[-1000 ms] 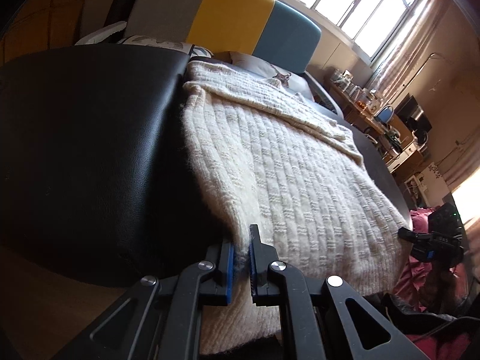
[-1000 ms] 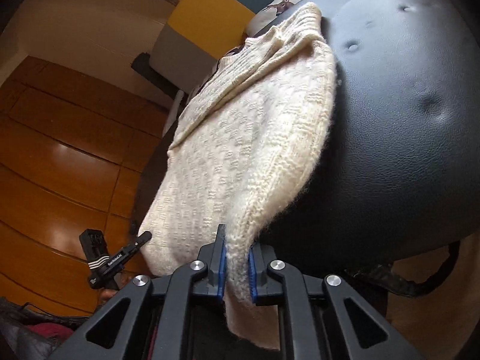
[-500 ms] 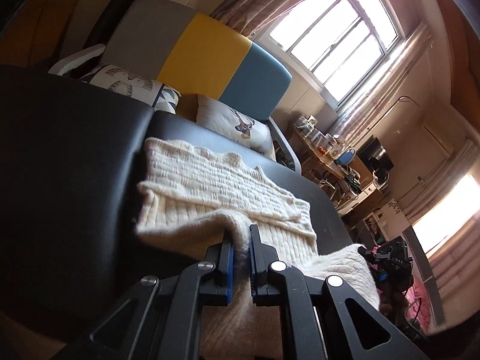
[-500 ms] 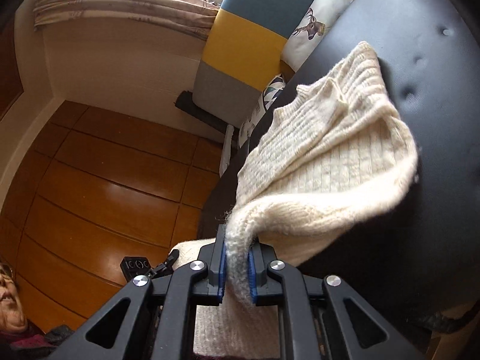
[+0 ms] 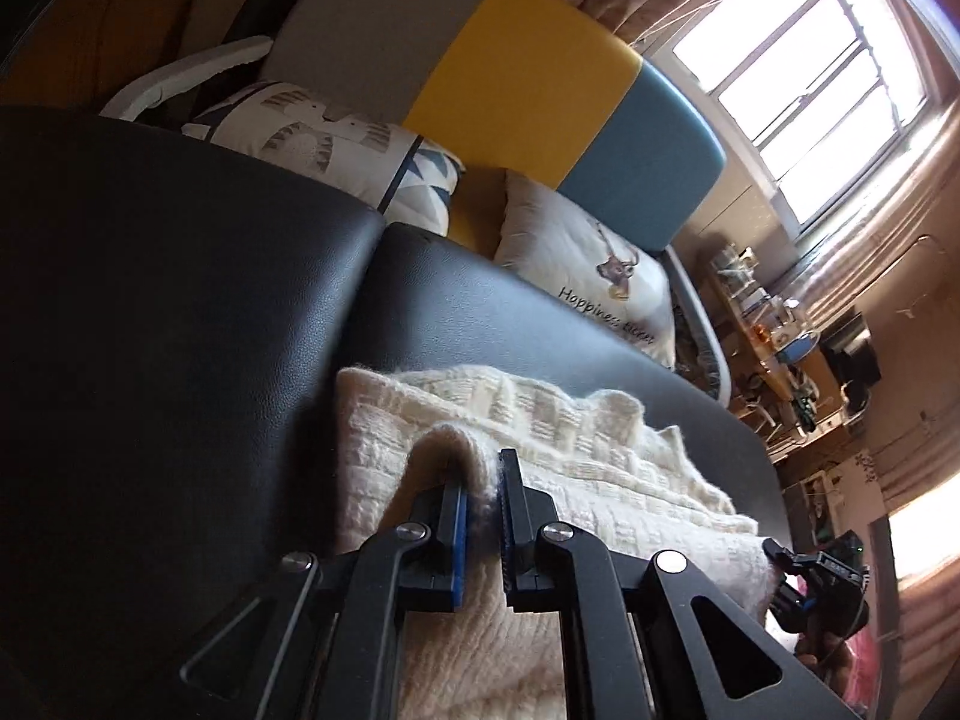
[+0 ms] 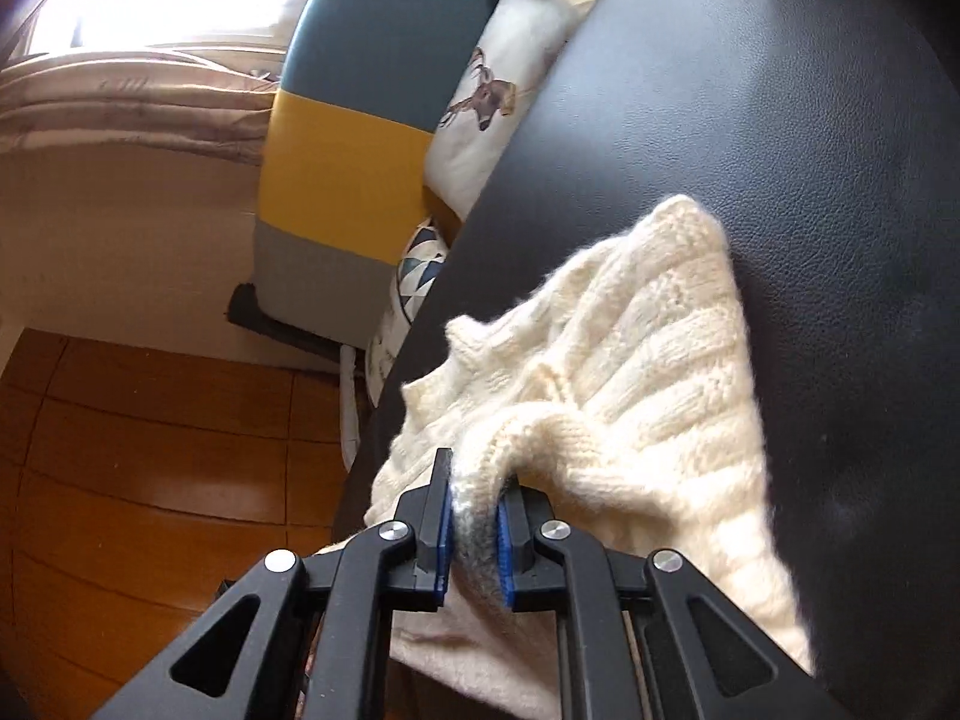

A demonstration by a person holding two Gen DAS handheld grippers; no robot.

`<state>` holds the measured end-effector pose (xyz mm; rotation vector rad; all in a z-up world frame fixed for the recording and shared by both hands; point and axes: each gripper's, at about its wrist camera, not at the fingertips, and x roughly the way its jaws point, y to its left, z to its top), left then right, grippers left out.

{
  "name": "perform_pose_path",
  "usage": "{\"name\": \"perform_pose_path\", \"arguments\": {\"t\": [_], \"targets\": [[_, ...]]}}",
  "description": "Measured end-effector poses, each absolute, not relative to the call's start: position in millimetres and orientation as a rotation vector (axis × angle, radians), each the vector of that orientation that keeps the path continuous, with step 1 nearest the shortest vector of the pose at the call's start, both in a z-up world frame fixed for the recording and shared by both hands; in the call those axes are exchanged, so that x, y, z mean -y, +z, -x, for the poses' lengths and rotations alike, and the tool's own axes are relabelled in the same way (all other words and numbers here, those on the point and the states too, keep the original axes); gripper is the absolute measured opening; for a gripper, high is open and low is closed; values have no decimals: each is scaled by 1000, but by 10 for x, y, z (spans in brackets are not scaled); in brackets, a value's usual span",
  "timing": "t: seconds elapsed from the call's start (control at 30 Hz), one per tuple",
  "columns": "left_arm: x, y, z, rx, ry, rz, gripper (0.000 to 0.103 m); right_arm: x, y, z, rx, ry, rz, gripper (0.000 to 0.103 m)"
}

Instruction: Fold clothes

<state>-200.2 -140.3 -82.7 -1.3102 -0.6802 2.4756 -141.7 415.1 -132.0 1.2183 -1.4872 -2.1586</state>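
Observation:
A cream knitted sweater lies doubled over on a black padded leather surface. My left gripper is shut on one corner of its lifted edge, held just above the far part of the sweater. In the right wrist view the same sweater spreads over the black surface, and my right gripper is shut on the other corner of that edge, the knit bunched between the blue pads. The right gripper's body shows at the lower right of the left wrist view.
Beyond the black surface stands a grey, yellow and blue padded back with a deer pillow and a patterned pillow. A cluttered desk and bright window lie right. Wooden floor is off the surface's left edge.
Both grippers carried the sweater's near edge up and forward over the rest of it. The sweater, flat and long a second ago, now lies doubled, its visible length much shorter.

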Motion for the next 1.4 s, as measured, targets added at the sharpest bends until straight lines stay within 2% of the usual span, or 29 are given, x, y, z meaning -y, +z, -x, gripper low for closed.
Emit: {"name": "perform_pose_path", "arguments": {"t": [0.03,0.13,0.23,0.3,0.4,0.63,0.67,0.83,1.0,1.1,1.13,1.27,1.3,1.4], "targets": [[1389,-887,2049,669,2462,1330,9,-4159,-1391,1468,1505,-2141,-1235,14],[1514,-912,2017,731,2441,1321,10,-4226,-1550,1515,1601,-2068,-1213,14],[1639,-938,1985,793,2420,1311,21,-4281,-1535,1400,1616,-2031,-1154,21],[1722,-955,1963,833,2406,1305,37,-4298,-1485,1318,1590,-2023,-1142,22],[1891,-951,1824,909,2389,1249,43,-4315,-1370,1176,1510,-2066,-1130,28],[1828,-1269,1401,995,2287,1317,43,-4303,-1601,997,1521,-2051,-1177,28],[1811,-1319,1341,989,2286,1332,43,-4296,-1655,956,1528,-2038,-1167,27],[1739,-1437,1038,936,2288,1384,40,-4304,-1771,729,1511,-2026,-1181,13],[1692,-1386,673,844,2300,1412,36,-4270,-1683,441,1408,-2062,-1262,13],[1712,-1331,418,832,2297,1424,36,-4307,-1593,212,1445,-2056,-1259,22],[1750,-1302,342,861,2296,1416,36,-4316,-1533,133,1456,-2059,-1234,31],[1875,-1135,124,932,2348,1355,45,-4267,-1344,-73,1438,-2034,-1156,31],[1867,-1082,90,914,2363,1332,49,-4242,-1326,-102,1425,-2029,-1165,31],[1781,-990,56,862,2356,1300,50,-4158,-1341,-150,1398,-1988,-1195,31]]}}
